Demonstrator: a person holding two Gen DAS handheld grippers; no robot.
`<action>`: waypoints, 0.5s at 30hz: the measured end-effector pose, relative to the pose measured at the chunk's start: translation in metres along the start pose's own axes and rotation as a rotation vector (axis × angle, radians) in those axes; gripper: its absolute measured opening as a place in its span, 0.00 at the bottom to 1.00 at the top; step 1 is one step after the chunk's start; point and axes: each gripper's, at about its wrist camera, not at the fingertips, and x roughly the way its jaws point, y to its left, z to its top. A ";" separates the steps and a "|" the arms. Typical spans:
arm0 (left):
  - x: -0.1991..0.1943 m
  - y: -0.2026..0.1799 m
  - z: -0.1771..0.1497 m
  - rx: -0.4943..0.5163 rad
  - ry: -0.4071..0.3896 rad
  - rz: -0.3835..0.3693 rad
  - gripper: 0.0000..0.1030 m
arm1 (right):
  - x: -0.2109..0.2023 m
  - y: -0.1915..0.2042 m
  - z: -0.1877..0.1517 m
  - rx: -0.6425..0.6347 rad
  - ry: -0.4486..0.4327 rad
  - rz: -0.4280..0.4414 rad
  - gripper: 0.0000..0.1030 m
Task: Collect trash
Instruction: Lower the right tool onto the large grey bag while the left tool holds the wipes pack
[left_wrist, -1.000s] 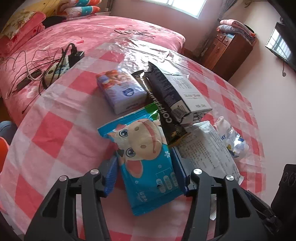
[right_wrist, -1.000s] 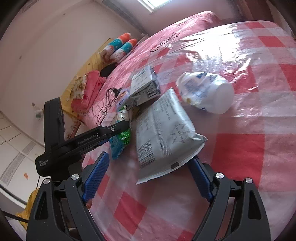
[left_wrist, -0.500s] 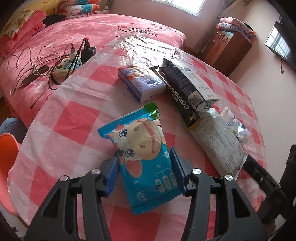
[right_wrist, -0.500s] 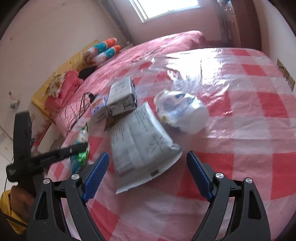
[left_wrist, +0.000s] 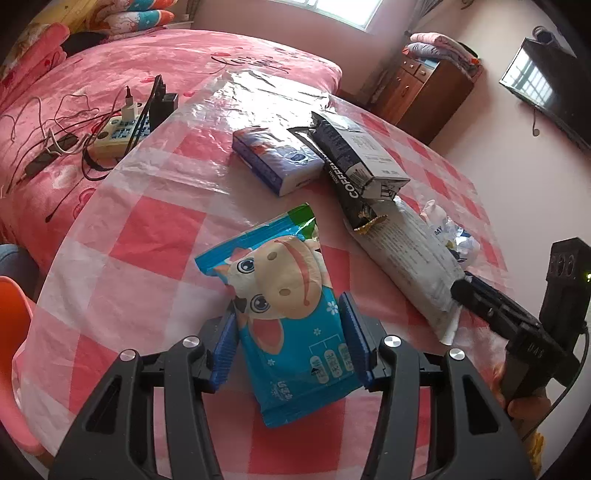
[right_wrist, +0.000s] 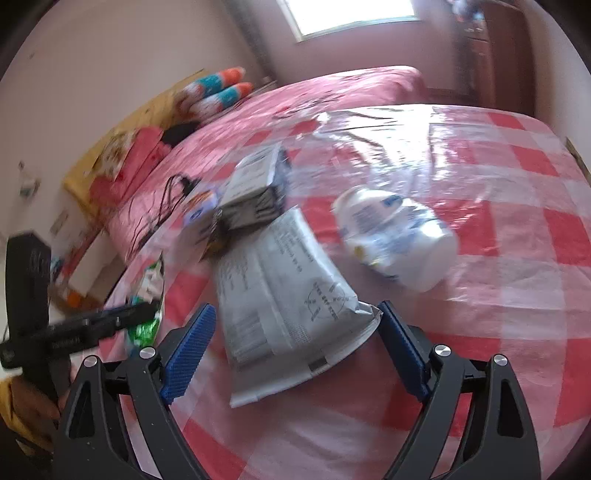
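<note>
**Fingers set on two wrappers, one per gripper**

Fingers of our left gripper sit close on either side of the blue cartoon-cow wrapper, their blue pads against its lower half, so we read it as pinched and held. Whether the packet is clear of the checked tablecloth or only resting on it, we cannot tell. Our right gripper stands wide, its jaws spread past both edges of the grey printed pouch, whose near, sealed end lies between them without touching either pad.

To do this step well, we judge that the right gripper should go a little further forward along the pouch before closing, so the pads meet the filled body and not just the thin flat seal, which would likely slip or fold. We close slowly and squarely across its width. The pouch's far end is tucked under the dark coffee bag, so we should draw it back towards us and not straight up, or we drag that bag along. The crumpled white plastic bottle lies just beside the pouch on its right, near enough to be nudged and rolled.

The blue tissue pack lies further off, well apart from both grippers, for later.
</note>
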 end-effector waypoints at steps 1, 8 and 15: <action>-0.001 0.003 -0.001 -0.001 -0.002 -0.007 0.52 | 0.000 0.004 -0.002 -0.016 0.011 0.016 0.86; -0.010 0.019 -0.005 -0.004 -0.010 -0.043 0.52 | -0.004 0.035 -0.012 -0.133 0.024 -0.066 0.85; -0.014 0.032 -0.006 0.006 -0.014 -0.073 0.52 | 0.005 0.046 0.000 -0.123 -0.011 -0.119 0.91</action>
